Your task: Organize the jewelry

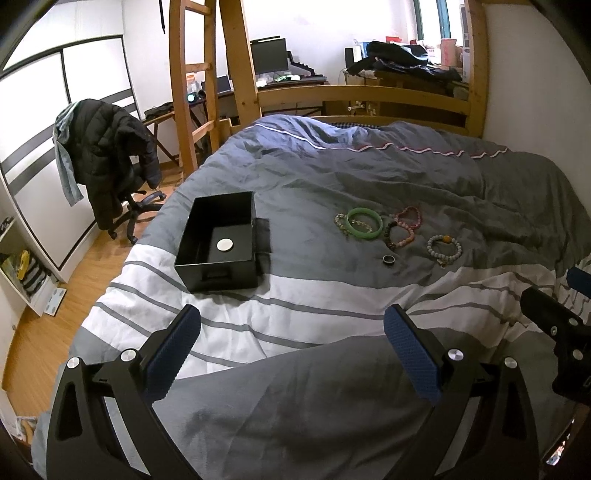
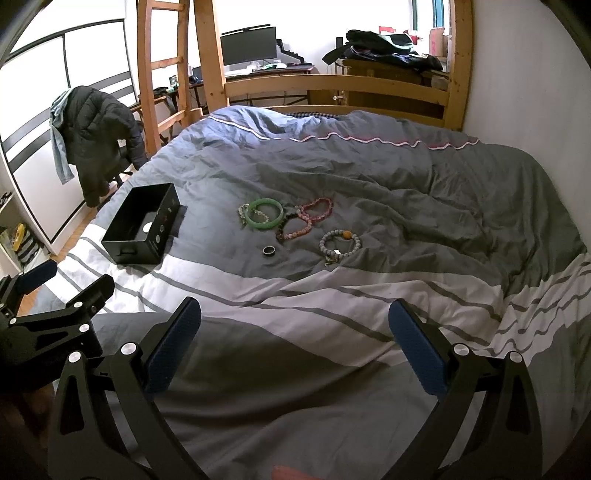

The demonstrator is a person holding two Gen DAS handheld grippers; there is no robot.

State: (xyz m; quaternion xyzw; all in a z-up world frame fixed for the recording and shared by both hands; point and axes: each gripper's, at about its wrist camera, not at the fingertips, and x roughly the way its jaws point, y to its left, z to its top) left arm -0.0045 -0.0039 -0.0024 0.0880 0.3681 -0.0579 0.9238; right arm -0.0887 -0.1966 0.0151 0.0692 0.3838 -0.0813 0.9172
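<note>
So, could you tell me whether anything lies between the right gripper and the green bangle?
Nothing visible does. The right gripper is open over bare striped duvet, and only the small dark ring lies slightly left of a straight path to the green bangle.

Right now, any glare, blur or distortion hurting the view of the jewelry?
Left wrist: strong fisheye bending, window blown out, green bangle sharp. Right wrist: same curvature and bright backlight, dark ring small but legible, no motion blur.

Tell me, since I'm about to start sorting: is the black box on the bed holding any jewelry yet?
No. The open-topped black rectangular box holds only a small white disc on its floor.
</note>
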